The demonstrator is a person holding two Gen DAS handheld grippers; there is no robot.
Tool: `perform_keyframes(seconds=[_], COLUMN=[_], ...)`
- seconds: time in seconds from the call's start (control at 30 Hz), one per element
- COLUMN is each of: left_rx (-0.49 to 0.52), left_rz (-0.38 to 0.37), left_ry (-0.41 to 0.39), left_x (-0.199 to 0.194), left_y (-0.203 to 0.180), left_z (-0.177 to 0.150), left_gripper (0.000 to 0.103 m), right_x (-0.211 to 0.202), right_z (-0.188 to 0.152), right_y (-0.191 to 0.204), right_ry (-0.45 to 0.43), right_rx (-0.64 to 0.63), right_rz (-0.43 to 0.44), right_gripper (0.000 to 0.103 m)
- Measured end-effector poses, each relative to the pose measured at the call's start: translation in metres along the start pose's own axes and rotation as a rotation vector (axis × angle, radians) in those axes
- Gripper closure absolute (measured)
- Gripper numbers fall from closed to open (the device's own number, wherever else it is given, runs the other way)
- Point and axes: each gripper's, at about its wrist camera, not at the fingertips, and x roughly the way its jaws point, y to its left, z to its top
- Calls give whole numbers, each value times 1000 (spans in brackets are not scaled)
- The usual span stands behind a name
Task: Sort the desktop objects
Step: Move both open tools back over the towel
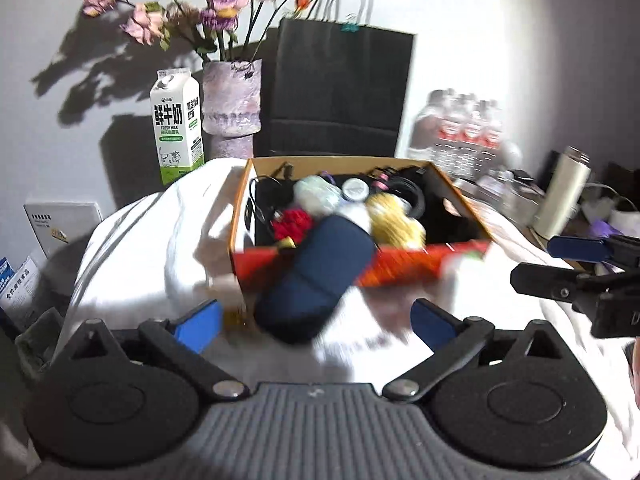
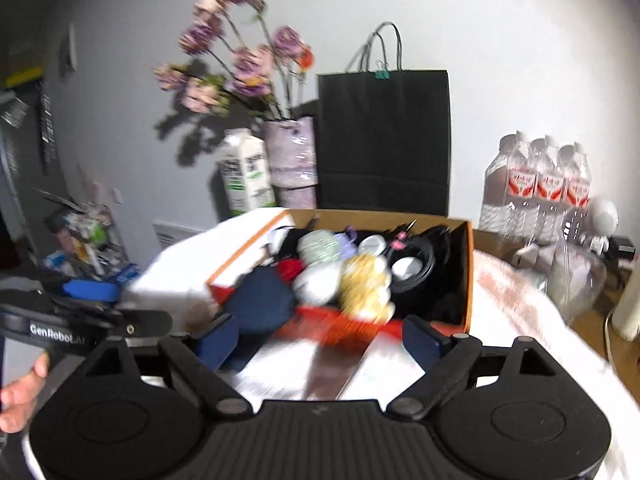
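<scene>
While most small items already fill the orange box (image 1: 400, 268) at frame centre, a navy case (image 1: 316, 280) leans over its front wall, unfinished; left gripper (image 1: 316, 320) and right gripper (image 2: 320, 340) gape empty.

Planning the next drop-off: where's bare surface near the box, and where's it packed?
Free: white cloth left of the orange box, below the milk carton; also cloth right of the box. Crowded: box interior, navy case overhanging its front edge, bottles far right.
</scene>
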Motion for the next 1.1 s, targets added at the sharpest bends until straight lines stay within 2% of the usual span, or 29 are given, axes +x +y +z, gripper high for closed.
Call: perform_keyframes(seconds=[0.13, 0.3, 0.43, 0.57, 0.67, 0.73, 0.87, 0.97, 1.1], left_rx=[15, -24, -96, -78, -39, -51, -62, -21, 35], left_rz=[-16, 21, 36, 66, 76, 87, 74, 66, 51], left_ry=[-56, -128, -208, -186, -143, -150, -159, -154, -199], left_x=[-44, -78, -89, -81, -73, -72, -68, -61, -45], left_y=[-8, -11, -10, -17, -19, -16, -13, -17, -17], left_z=[-49, -101, -151, -191, -198, -197, -196, -192, -160], left_gripper=[0, 0, 0, 0, 0, 0, 0, 0, 0], right_x=[-49, -93, -106, -101, -89, -82, -81, -78, -69], right_z=[-46, -103, -148, -194, -216, -220, -217, -214, -198], right_y=[9, 27, 45, 60, 63, 67, 70, 66, 54], right_ry=[-44, -99, -122, -127, -53, -31, -48, -47, -55], right_rx=[0, -10, -43, -52, -7, -27, -59, -43, -14], right_rz=[-5, -96, -140, -172, -115, -123, -157, -162, -166], right_gripper=[10, 8, 7, 7, 7, 7, 7, 7, 7])
